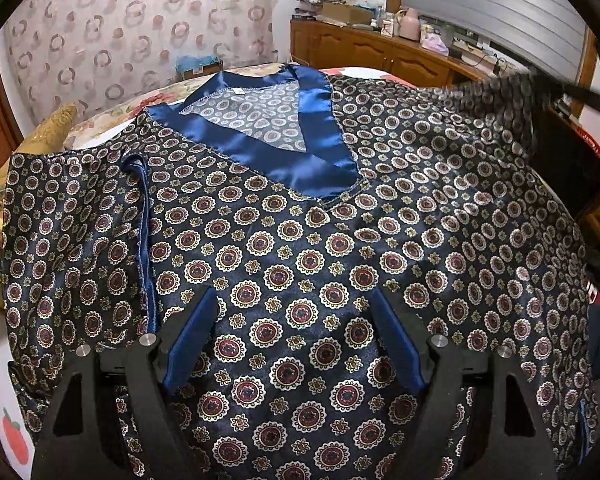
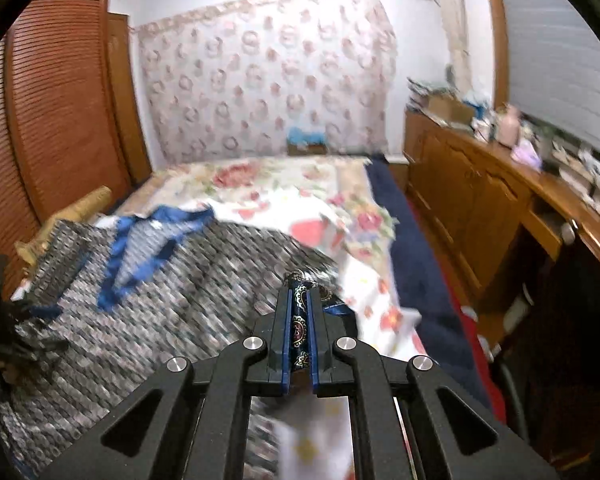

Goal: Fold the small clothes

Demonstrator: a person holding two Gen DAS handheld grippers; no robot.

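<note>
We've got a satin pajama top (image 1: 300, 248) spread front-up across the bed (image 2: 284, 184), filling most of the left wrist frame, V-neck with its blue satin band (image 1: 320, 136) toward upper centre. One sleeve (image 1: 72, 240) is folded in at the left of that frame, blue cuff edge (image 1: 144, 240) running down it.

Left gripper (image 1: 296, 336): fingers spread wide, hovering over the chest panel at bottom centre, holding nothing.

Right gripper (image 2: 299, 320): pads pressed together, pinching a fold of the patterned fabric at lower centre of its frame. In the left wrist view that lifted sleeve (image 1: 496, 96) shows blurred at upper right. Right view is motion-smeared, so we can't say exactly which part is pinched; looks like the sleeve end or cuff.

Handling, as we judge it:
- Light, limp, no stiffness; it'll drape, not hold a crease.
- Glossy weave, likely slippery both against the pads and layer on layer, so folds may slide apart.
- Pinch at hems or the blue trim, where the cloth is doubled and stitched; a single layer mid-panel could slip out.
- We'd use the left gripper to pin the body near the shoulder seam while the right carries the sleeve across.
</note>
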